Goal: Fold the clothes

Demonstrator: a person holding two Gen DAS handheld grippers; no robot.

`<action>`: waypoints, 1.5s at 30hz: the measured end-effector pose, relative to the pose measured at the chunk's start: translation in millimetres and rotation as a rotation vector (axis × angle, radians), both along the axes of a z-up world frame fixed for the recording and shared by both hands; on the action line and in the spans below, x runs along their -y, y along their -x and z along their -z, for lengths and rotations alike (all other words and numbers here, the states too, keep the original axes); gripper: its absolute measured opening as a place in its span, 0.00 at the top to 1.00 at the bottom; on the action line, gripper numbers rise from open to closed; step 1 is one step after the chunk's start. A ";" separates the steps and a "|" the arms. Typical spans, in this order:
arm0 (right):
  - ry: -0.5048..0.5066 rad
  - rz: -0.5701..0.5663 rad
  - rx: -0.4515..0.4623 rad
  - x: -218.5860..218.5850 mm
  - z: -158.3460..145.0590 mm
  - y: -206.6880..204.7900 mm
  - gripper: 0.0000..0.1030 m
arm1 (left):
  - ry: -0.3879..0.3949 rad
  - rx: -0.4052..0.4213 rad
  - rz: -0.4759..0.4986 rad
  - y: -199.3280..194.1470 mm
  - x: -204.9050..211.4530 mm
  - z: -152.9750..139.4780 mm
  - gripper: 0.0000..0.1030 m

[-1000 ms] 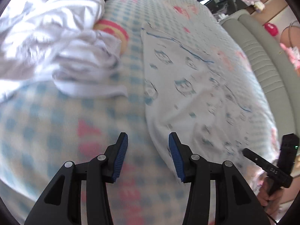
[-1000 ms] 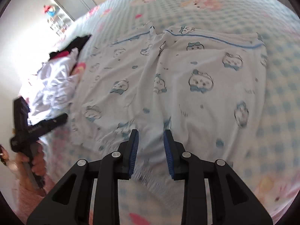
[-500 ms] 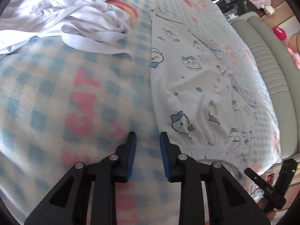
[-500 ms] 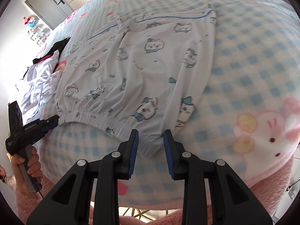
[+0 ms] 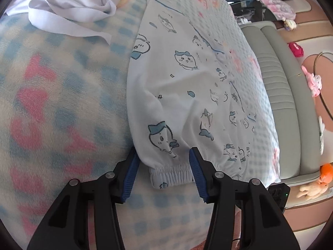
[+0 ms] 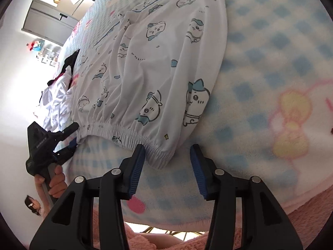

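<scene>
A white garment [image 5: 183,87] printed with blue cartoon animals lies flat on the blue-checked blanket [image 5: 58,104], its elastic waistband [image 5: 172,175] toward me. My left gripper [image 5: 163,173] straddles the waistband's left corner. Its jaws are opening and the blue pads [image 5: 131,173] do not press the cloth. In the right wrist view the same garment [image 6: 154,66] ends in its waistband [image 6: 133,133]. My right gripper [image 6: 166,164] has the waistband's right corner between its jaws, which are opening too, without a grip. The left gripper [image 6: 66,139], held by a hand [image 6: 54,183], shows at the far corner.
A crumpled pile of white clothes [image 5: 68,6] lies beyond the garment's left side, also visible as white clothes [image 6: 56,102] with a black piece [image 6: 71,60] behind. A grey padded bed end [image 5: 287,95] runs along the right. The blanket's near edge [image 6: 187,214] drops off just below my right gripper.
Both grippers have come down and closer to the garment's waistband. Their jaws were narrow half a second ago and now stand wider, each straddling a waistband corner.
</scene>
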State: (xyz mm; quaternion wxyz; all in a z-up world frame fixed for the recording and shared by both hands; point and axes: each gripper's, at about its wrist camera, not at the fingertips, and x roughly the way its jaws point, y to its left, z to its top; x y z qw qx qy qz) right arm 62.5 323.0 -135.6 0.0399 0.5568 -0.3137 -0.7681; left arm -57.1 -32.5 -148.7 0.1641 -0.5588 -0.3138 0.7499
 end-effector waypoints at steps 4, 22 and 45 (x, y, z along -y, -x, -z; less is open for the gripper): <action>-0.060 -0.062 -0.028 2.0 -8.8 -1.4 0.71 | 0.123 -0.020 -0.017 -3.5 0.7 -3.5 0.81; 0.139 -0.015 -0.036 -7.2 19.4 18.1 0.69 | 0.031 -0.007 -0.032 3.2 -9.2 1.0 0.61; -0.094 -0.060 -0.140 13.5 -36.4 3.5 0.89 | 0.018 -0.075 -0.036 -11.9 -1.9 -26.1 0.94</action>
